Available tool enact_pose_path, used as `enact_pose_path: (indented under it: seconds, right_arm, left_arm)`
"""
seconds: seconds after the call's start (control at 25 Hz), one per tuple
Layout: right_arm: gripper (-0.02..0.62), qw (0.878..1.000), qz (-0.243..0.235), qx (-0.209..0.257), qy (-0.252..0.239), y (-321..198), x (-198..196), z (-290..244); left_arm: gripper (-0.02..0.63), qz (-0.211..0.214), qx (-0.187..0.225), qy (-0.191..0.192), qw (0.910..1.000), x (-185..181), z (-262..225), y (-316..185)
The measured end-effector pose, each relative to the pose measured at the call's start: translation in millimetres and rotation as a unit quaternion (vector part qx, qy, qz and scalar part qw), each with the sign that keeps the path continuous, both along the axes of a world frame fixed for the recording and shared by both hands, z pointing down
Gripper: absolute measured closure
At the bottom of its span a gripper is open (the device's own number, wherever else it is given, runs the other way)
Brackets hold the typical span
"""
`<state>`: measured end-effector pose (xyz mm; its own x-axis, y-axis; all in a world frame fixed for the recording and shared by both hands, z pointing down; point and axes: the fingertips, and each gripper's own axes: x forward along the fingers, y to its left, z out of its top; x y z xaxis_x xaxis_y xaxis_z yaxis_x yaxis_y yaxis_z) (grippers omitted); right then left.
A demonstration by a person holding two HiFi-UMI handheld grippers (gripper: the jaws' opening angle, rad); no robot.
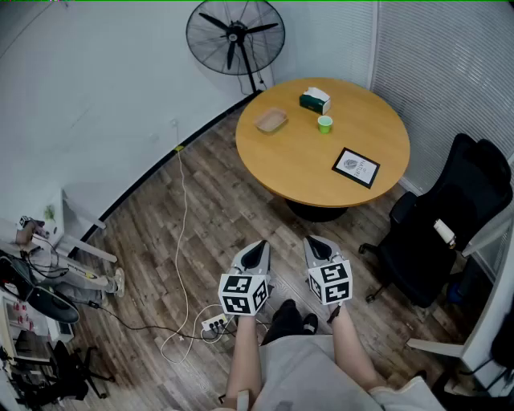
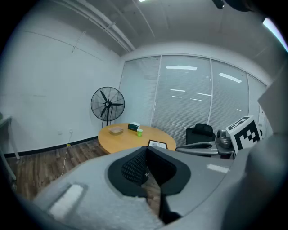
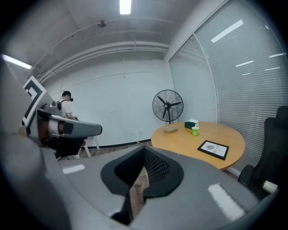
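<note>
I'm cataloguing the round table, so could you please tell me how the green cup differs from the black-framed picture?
The green cup stands upright; the black-framed picture lies flat. The cup is small and round, the picture larger and rectangular. Both rest on the round table.

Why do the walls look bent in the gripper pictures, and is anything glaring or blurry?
Left gripper view: the wide lens bows the blinds, corners go black, the left gripper looks soft. Right gripper view: same bowing; the ceiling light glares, light strips mirror in the blinds. Head view: even light, round table sharp, baseboard curved.
</note>
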<state>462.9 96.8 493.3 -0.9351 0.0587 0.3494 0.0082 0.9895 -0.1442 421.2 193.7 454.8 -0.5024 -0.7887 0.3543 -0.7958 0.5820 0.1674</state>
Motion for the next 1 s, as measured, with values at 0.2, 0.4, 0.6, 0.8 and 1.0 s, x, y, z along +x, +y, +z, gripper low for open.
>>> enact_pose_path:
  seconds: [0.2,0.4,0.6,0.8,1.0]
  right_arm:
    - [0.597,1.000,-0.002,0.004,-0.003,-5.7,-2.4,0.9]
    - [0.597,0.999,-0.007,-0.036,-0.013,-0.4,-5.7,1.8]
    - [0.595,0.999,-0.022,-0.033,-0.014,2.1,-22.5,1.4]
    - [0.595,0.999,-0.005,-0.035,-0.013,-13.7,-47.5,5.3]
    - [0.595,0.999,0.033,-0.041,-0.011,-33.5,-92.1,12.9]
  left_arm:
    - [0.600,-0.012,0.016,-0.042,0.9989,-1.3,-9.7,8.3]
    - [0.600,-0.047,0.011,-0.032,0.9983,-15.3,-7.9,38.2]
    - [0.600,-0.068,0.020,-0.029,0.9971,-44.0,-11.4,51.6]
    - [0.600,-0.054,0.018,-0.026,0.9980,-72.1,-3.8,38.0]
    - [0.600,-0.026,0.013,-0.023,0.9993,-116.7,4.9,19.5]
